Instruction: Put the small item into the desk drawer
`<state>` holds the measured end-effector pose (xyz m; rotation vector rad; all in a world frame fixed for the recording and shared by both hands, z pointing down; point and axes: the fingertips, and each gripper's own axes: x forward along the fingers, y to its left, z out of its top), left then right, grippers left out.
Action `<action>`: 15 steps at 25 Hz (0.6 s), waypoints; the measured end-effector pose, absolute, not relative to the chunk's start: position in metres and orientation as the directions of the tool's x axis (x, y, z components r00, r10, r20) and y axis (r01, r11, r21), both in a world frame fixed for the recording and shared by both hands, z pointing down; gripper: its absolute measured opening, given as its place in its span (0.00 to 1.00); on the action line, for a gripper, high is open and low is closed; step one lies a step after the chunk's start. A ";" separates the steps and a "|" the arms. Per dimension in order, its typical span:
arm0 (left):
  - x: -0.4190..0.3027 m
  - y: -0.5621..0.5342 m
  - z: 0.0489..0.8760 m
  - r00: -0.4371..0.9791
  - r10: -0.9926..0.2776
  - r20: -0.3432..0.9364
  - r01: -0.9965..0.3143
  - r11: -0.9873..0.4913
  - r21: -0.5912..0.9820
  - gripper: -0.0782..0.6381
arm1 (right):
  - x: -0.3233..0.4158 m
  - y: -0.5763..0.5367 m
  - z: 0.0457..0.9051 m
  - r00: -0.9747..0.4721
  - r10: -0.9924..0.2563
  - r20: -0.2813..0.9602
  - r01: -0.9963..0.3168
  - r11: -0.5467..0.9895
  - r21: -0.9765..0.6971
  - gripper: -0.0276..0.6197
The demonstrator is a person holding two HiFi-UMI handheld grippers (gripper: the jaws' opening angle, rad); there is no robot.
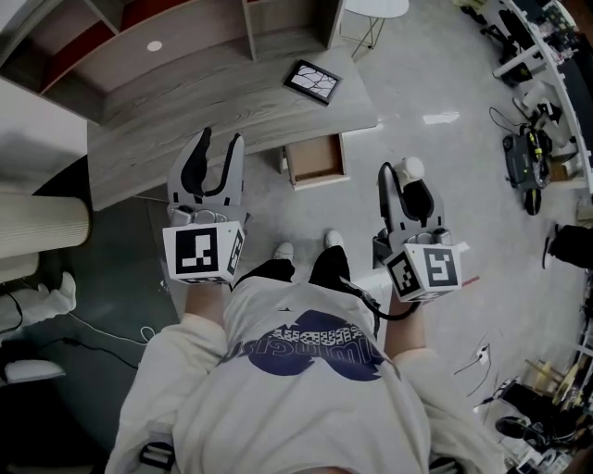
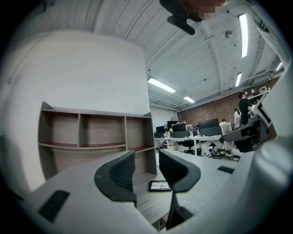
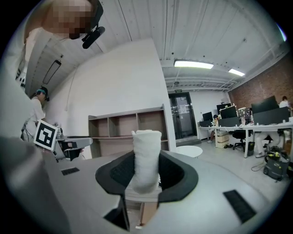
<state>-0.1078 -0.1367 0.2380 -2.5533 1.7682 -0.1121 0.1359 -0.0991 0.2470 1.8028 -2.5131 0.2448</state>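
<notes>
My right gripper (image 1: 399, 176) (image 3: 146, 172) is clamped on the small white roll (image 3: 146, 155), which stands upright between the two dark pads, its top rising above them. From the head view the roll (image 1: 412, 168) shows as a pale round end at the tip of that gripper, up in the air and well apart from the drawer (image 1: 315, 159). My left gripper (image 1: 222, 143) (image 2: 146, 171) holds nothing; its jaws stand apart with a clear gap between the ribbed pads, and it hangs over the front edge of the desk (image 1: 185, 120).

The drawer is pulled open from under the desk's front edge, its wooden inside facing up, and it lies ahead of me between the two grippers, nearer the right one. My shoes (image 1: 283, 250) stand on the floor just short of it. On the desktop beyond the drawer lies a flat black-framed panel (image 1: 312, 81) (image 2: 160, 185). Behind the desk rises a set of open shelves (image 2: 91, 132) (image 3: 128, 130), and a round white side table (image 1: 375, 7) (image 3: 189, 151) stands past the desk's right end
</notes>
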 end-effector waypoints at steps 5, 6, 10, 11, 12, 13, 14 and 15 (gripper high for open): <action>-0.098 -0.137 0.240 0.267 -0.962 0.060 -0.960 -0.271 -0.075 0.31 | 0.146 -0.120 0.249 -0.410 -0.902 0.131 -0.911 0.400 -0.101 0.25; -0.094 -0.137 0.241 0.253 -0.965 0.065 -0.963 -0.258 -0.077 0.31 | 0.150 -0.124 0.251 -0.427 -0.894 0.138 -0.903 0.416 -0.102 0.25; -0.079 -0.136 0.251 0.186 -0.978 0.091 -0.978 -0.194 -0.083 0.31 | 0.157 -0.142 0.267 -0.505 -0.845 0.174 -0.863 0.499 -0.081 0.25; -0.075 -0.135 0.253 0.167 -0.981 0.096 -0.981 -0.176 -0.085 0.31 | 0.157 -0.147 0.270 -0.526 -0.831 0.181 -0.850 0.522 -0.074 0.25; -0.072 -0.135 0.255 0.150 -0.984 0.100 -0.984 -0.159 -0.086 0.31 | 0.158 -0.153 0.273 -0.547 -0.816 0.185 -0.836 0.545 -0.069 0.25; -0.067 -0.136 0.257 0.134 -0.986 0.104 -0.986 -0.143 -0.087 0.31 | 0.159 -0.158 0.275 -0.568 -0.801 0.188 -0.821 0.567 -0.067 0.25; -0.062 -0.136 0.259 0.118 -0.987 0.109 -0.988 -0.128 -0.088 0.31 | 0.161 -0.164 0.277 -0.587 -0.786 0.192 -0.807 0.587 -0.066 0.25; -0.057 -0.136 0.261 0.104 -0.988 0.115 -0.990 -0.114 -0.088 0.31 | 0.162 -0.169 0.280 -0.606 -0.771 0.196 -0.792 0.607 -0.064 0.25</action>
